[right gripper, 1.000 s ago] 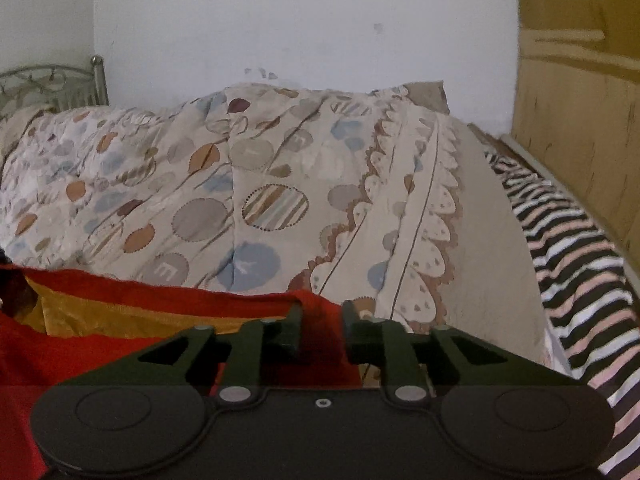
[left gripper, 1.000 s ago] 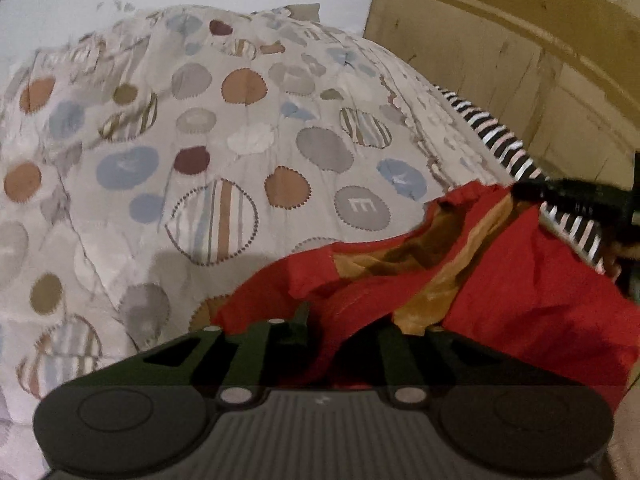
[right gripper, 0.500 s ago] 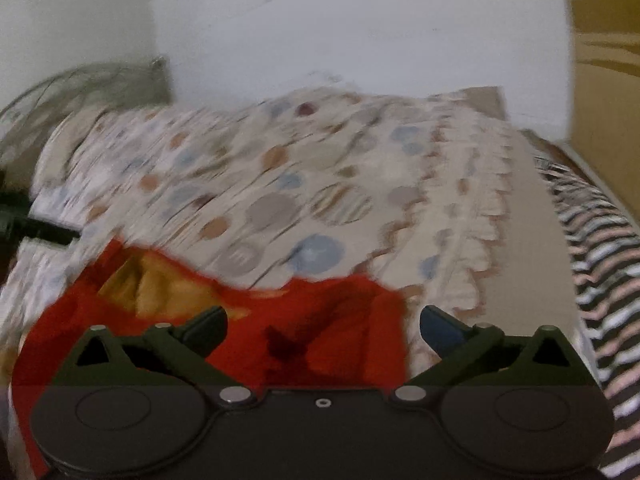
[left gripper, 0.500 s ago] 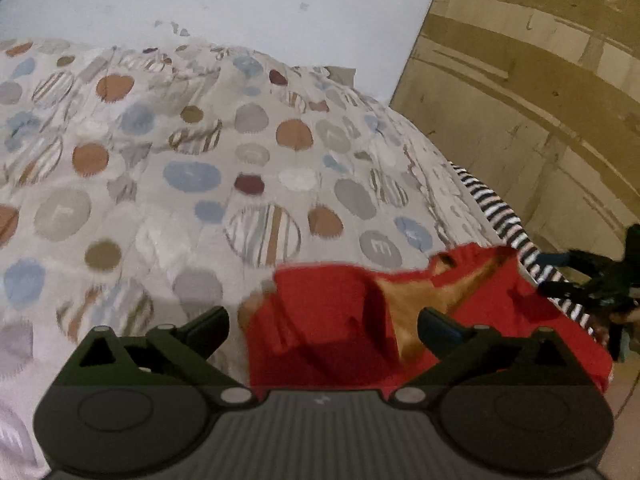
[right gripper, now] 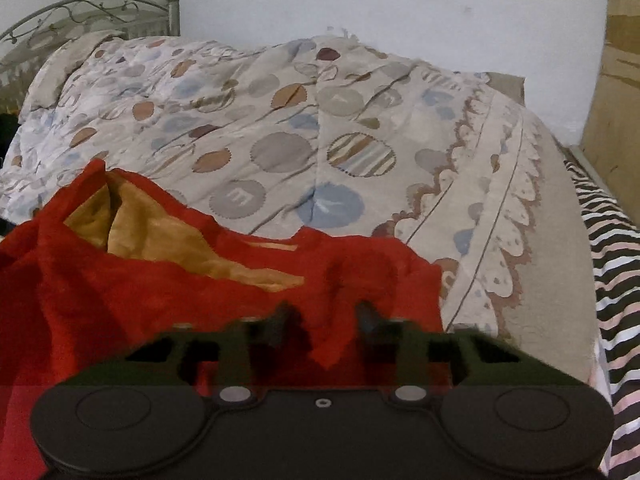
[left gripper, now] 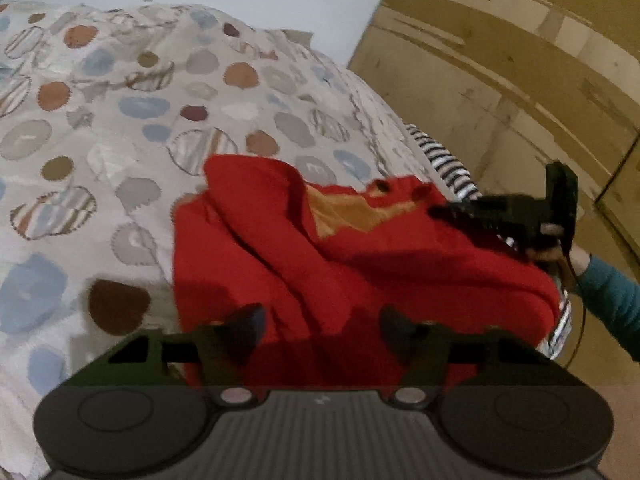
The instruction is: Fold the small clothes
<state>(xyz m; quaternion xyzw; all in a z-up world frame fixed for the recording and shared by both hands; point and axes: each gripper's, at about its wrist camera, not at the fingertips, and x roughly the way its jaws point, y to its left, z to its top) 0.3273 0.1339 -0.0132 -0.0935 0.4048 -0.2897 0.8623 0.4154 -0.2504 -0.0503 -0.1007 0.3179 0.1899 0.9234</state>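
Red garment (left gripper: 360, 248), one; two closing hand-held grippers (left gripper: 320, 320)

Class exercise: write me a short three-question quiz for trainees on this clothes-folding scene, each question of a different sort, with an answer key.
1. True or false: the red garment lies on a bare wooden table.
2. Multiple choice: what shows inside the garment's opening? A) blue denim B) yellow-orange lining C) white lace
3. Short answer: what pattern has the sheet beside the spotted bedcover?

Key:
1. False: it lies on the bedcover.
2. B
3. Black and white stripes.

Note for trainees: the left gripper and right gripper are both closing, with red cloth between the fingers of each.
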